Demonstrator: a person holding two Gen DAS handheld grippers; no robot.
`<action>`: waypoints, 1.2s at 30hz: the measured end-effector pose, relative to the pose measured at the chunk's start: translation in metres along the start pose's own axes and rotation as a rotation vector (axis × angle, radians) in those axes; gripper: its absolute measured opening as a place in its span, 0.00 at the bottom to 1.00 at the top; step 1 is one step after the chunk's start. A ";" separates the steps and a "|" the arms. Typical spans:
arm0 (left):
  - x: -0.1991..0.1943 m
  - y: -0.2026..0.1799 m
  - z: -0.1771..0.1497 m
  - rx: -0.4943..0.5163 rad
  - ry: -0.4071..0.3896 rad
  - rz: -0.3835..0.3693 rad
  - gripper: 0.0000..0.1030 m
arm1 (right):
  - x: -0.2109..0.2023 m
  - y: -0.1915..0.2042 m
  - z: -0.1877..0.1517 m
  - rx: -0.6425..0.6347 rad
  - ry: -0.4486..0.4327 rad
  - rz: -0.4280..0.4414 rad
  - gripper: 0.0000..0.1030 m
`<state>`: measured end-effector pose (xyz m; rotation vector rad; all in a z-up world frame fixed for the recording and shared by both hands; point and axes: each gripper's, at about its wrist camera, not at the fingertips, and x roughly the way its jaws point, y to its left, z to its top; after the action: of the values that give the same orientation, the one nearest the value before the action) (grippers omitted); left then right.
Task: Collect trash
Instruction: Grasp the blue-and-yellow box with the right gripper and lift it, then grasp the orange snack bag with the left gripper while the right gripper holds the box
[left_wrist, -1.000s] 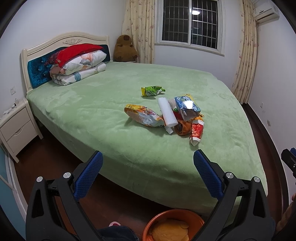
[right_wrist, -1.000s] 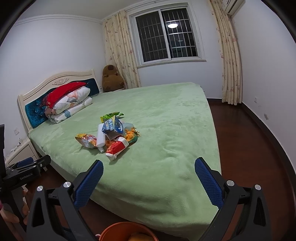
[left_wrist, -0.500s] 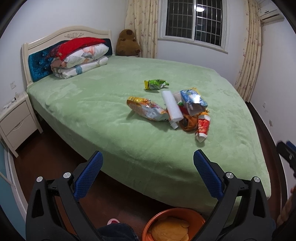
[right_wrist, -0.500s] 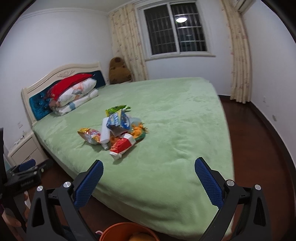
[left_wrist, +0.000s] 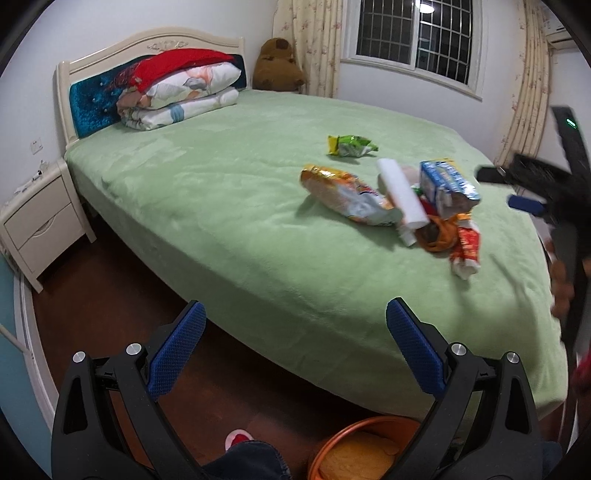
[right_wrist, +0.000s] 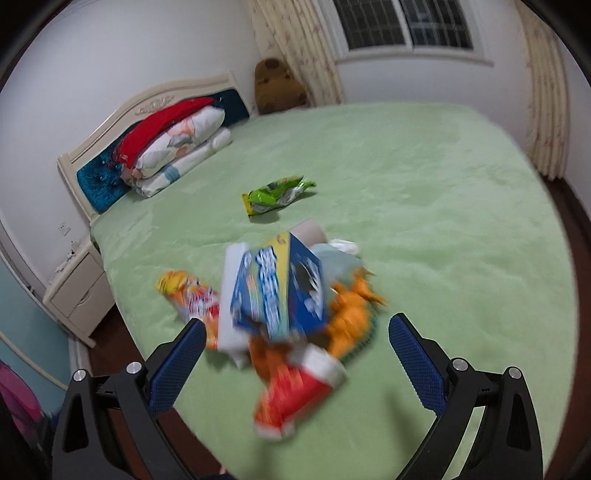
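Snack wrappers lie in a pile on the green bed (left_wrist: 221, 206): a yellow-orange bag (left_wrist: 347, 195), a white roll (left_wrist: 400, 197), a blue-and-silver packet (left_wrist: 445, 182), an orange wrapper (left_wrist: 439, 234), a red packet (left_wrist: 467, 249) and, apart, a green bag (left_wrist: 351, 145). My left gripper (left_wrist: 295, 343) is open and empty, short of the bed's near edge. My right gripper (right_wrist: 297, 350) is open and empty, just above the pile, with the red packet (right_wrist: 295, 395) and blue packet (right_wrist: 280, 291) between its fingers' line. The green bag (right_wrist: 277, 194) lies beyond.
An orange bin (left_wrist: 365, 450) stands on the dark wood floor below the left gripper. A white nightstand (left_wrist: 40, 225) is left of the bed. Pillows (left_wrist: 177, 96) and a brown plush toy (left_wrist: 279, 64) sit at the headboard. The right gripper shows in the left wrist view (left_wrist: 532, 192).
My right gripper has moved quickly forward and down over the bed, close to the trash pile. My left gripper has drifted a little closer to the bed. Both stay open.
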<state>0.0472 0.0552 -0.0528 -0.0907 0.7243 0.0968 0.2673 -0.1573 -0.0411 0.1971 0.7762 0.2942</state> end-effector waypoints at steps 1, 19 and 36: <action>0.003 0.003 0.000 -0.003 0.004 0.001 0.93 | 0.013 -0.001 0.009 0.021 0.019 0.000 0.95; 0.022 0.017 0.000 -0.037 0.023 -0.018 0.93 | 0.060 0.037 0.022 -0.085 0.096 -0.238 0.54; 0.065 0.011 0.043 -0.183 0.114 -0.254 0.93 | -0.143 0.034 -0.077 -0.061 -0.189 0.037 0.53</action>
<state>0.1223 0.0750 -0.0643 -0.3647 0.8106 -0.0863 0.1097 -0.1681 0.0088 0.1796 0.5766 0.3291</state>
